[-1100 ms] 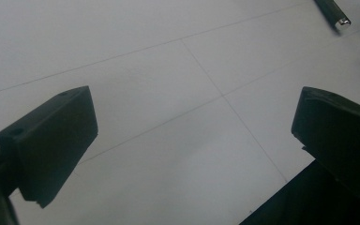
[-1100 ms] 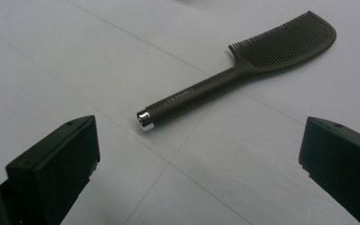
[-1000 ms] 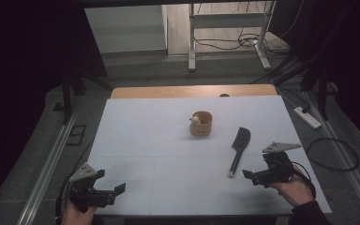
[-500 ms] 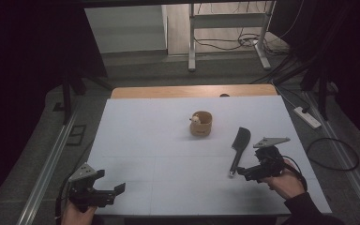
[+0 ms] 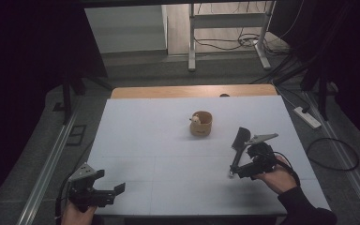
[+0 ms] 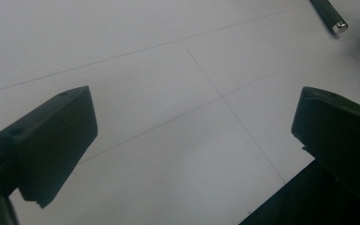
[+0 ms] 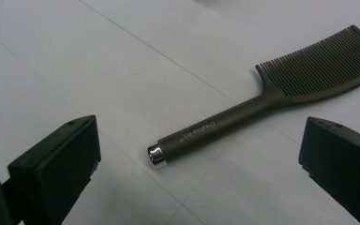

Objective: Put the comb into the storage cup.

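While the comb [image 7: 262,101] lies flat on the white table [image 5: 145,136], its handle end with the silver cap [image 7: 155,155] points toward the person, teeth at about 1 o'clock in the right gripper view; in the high view the comb [image 5: 238,146] sits at roughly 4 o'clock from the wooden cup [image 5: 201,123], well apart from it

Right gripper [image 5: 244,171] — jaws wide apart, nothing between them, hovering just beside the capped end of the handle. Judged: reach for the handle in hand, grasp not yet made

Left gripper [image 5: 104,194] — jaws also spread, nothing held, low at 7 o'clock of the table near the front edge, well apart from the comb. Cap tip shows far off in the left gripper view [image 6: 337,26]

Wooden cup — upright near table centre, something small and pale inside, too small to tell what

Risks, as judged:
- handle is slim and round, lying flat; jaws closing high could skid over it and roll it aside
- grip at the very cap end would leave the toothed head heavy and prone to droop or twist
- jaws coming down too steep could jam on the table before closing
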Demonstrator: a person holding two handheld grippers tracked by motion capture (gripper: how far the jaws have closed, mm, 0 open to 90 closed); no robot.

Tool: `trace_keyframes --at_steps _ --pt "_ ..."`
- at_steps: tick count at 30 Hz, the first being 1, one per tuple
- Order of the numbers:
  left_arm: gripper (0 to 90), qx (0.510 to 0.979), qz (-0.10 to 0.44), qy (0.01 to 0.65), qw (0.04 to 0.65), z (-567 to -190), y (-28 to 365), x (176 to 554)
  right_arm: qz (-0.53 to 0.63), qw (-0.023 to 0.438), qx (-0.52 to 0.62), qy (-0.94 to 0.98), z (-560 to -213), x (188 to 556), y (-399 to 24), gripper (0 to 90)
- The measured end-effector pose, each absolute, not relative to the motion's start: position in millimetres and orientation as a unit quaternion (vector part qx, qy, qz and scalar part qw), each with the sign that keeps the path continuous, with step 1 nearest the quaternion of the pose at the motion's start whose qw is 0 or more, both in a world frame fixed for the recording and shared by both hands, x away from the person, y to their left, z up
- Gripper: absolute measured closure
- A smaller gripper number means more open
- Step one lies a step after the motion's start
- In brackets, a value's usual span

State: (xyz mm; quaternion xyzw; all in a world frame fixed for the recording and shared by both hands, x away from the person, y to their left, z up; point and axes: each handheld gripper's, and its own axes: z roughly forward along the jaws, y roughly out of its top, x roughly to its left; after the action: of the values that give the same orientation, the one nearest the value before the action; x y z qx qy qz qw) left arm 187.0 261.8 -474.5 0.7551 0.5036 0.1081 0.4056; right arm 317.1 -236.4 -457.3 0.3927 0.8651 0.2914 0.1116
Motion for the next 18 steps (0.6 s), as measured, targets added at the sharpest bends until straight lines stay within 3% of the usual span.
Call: trace_keyframes --at_steps 18 --pt "0.6 0.754 0.106 0.505 0.406 -475 262 187 0.245 0.095 0.392 0.881 -465 339 -210 0.0"
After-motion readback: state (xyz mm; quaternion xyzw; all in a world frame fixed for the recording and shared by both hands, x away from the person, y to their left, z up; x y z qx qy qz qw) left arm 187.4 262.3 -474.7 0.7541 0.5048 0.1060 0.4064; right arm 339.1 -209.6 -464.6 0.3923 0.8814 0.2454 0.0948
